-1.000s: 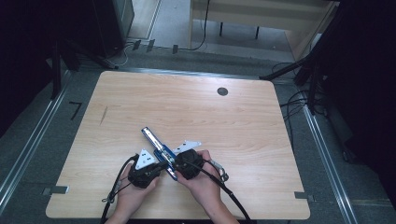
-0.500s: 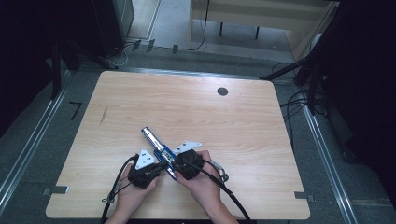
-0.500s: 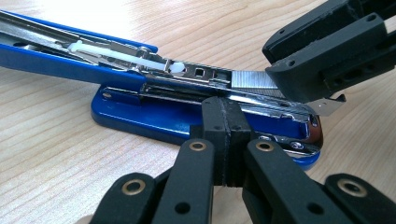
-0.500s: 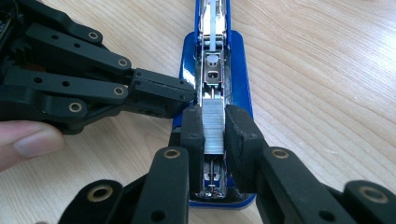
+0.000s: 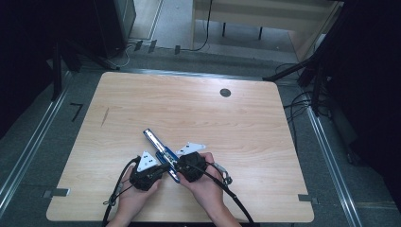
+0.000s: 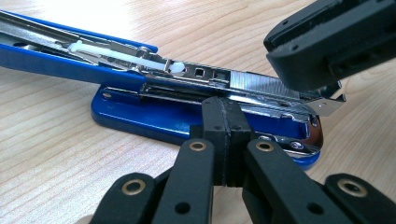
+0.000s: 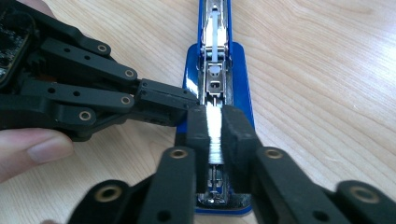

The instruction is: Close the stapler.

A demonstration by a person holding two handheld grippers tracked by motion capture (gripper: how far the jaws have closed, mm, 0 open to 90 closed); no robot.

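Near the front edge of the wooden bench (image 5: 265,123), the high view shows an opened blue stapler (image 5: 161,150) lying flat, its long arm stretched away toward the far left. Both hands meet at its near end: the left hand-held gripper (image 5: 161,168) comes in from the left, the right hand-held gripper (image 5: 176,165) from the right, each with a grey three-cornered plate on top and a black cable trailing back off the bench edge.

From the left gripper view, the left hand-held gripper (image 6: 227,126) has its two pads pressed flat together with nothing between them, their tips against the side of the stapler (image 6: 140,116) at its blue base. A row of staples (image 6: 261,84) lies in the metal channel just above. The right hand-held gripper's black pad hangs over that row at the upper right.

From the right gripper view, the right hand-held gripper (image 7: 214,135) has narrowed its jaws onto the silver row of staples (image 7: 214,128), a pad on each side of it; its jaws have just been closing. The stapler (image 7: 243,70) runs straight away, and the left hand-held gripper (image 7: 182,105) touches its blue base from the left.
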